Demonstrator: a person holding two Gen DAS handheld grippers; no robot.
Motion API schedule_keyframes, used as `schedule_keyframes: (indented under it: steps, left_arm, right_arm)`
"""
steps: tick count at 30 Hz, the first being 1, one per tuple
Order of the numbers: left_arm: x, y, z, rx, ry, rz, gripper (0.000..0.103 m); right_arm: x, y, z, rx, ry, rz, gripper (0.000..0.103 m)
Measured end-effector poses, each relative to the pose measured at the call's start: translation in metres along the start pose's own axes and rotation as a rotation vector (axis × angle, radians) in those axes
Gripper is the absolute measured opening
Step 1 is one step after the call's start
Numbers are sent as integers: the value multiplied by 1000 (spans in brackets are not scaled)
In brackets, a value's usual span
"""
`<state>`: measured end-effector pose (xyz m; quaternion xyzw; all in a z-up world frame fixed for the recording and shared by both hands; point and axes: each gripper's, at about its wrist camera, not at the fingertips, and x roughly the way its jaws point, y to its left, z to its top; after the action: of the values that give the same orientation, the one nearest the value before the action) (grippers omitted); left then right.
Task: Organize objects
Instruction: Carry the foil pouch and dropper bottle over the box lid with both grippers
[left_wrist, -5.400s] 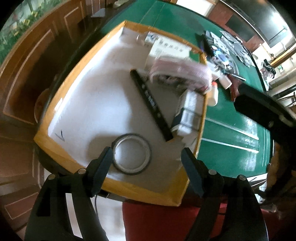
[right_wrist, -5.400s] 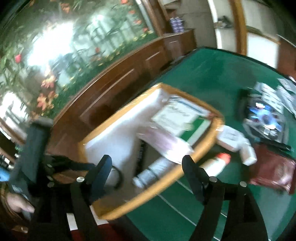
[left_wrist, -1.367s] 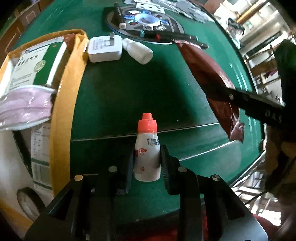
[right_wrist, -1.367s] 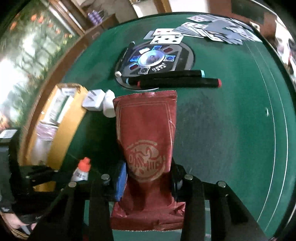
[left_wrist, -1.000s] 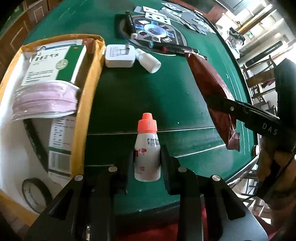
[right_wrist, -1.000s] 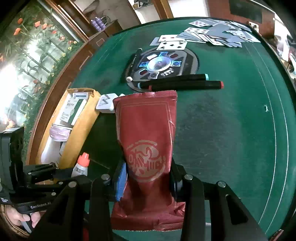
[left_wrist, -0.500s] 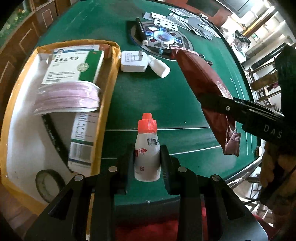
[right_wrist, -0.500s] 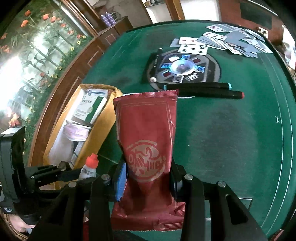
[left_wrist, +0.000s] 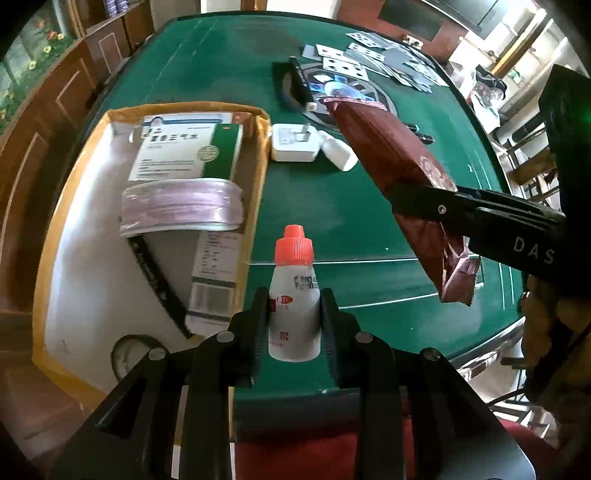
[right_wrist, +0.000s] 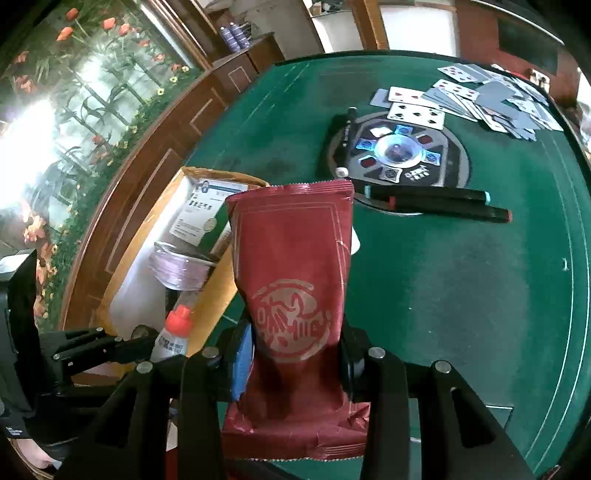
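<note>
My left gripper (left_wrist: 294, 314) is shut on a small white bottle with an orange cap (left_wrist: 294, 291), held upright above the green table's near edge. The same bottle (right_wrist: 173, 338) shows at the lower left of the right wrist view. My right gripper (right_wrist: 295, 349) is shut on a dark red foil pouch (right_wrist: 293, 273), lifted off the felt; in the left wrist view that pouch (left_wrist: 399, 173) hangs to the right of the bottle. The open yellow-rimmed box (left_wrist: 258, 155) lies left of both, holding a green-and-white carton (left_wrist: 184, 149), a pink mask pack (left_wrist: 181, 206), a black strip and a tape roll (left_wrist: 129, 350).
On the felt beyond the box lie a white charger plug (left_wrist: 293, 142) and a small white bottle (left_wrist: 338, 149). Farther back are a round black device (right_wrist: 399, 153), two black markers (right_wrist: 443, 201) and scattered playing cards (right_wrist: 480, 99). A wooden rail (right_wrist: 147, 177) borders the table's left.
Both grippers have risen and drawn back toward the box with their loads. More of the box and its contents now shows in both views. Neither grip has changed.
</note>
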<state>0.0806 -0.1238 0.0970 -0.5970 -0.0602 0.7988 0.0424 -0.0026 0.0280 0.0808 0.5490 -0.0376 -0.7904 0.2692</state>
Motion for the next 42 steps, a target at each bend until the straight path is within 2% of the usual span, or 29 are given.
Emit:
schedule_keyframes:
  steps: [27,33,42]
  left_arm:
    - [-19,77,-13,-103,-41,86,27]
    - [-16,101,-17,-134,-29,93,27]
    - [-10,140,-22,-183,-11,84,27]
  right_arm:
    - [26,108,26,-171,18,60,39]
    - [39,123,33,-159,25,68,39]
    - [62,141,49,-55,44,115,38]
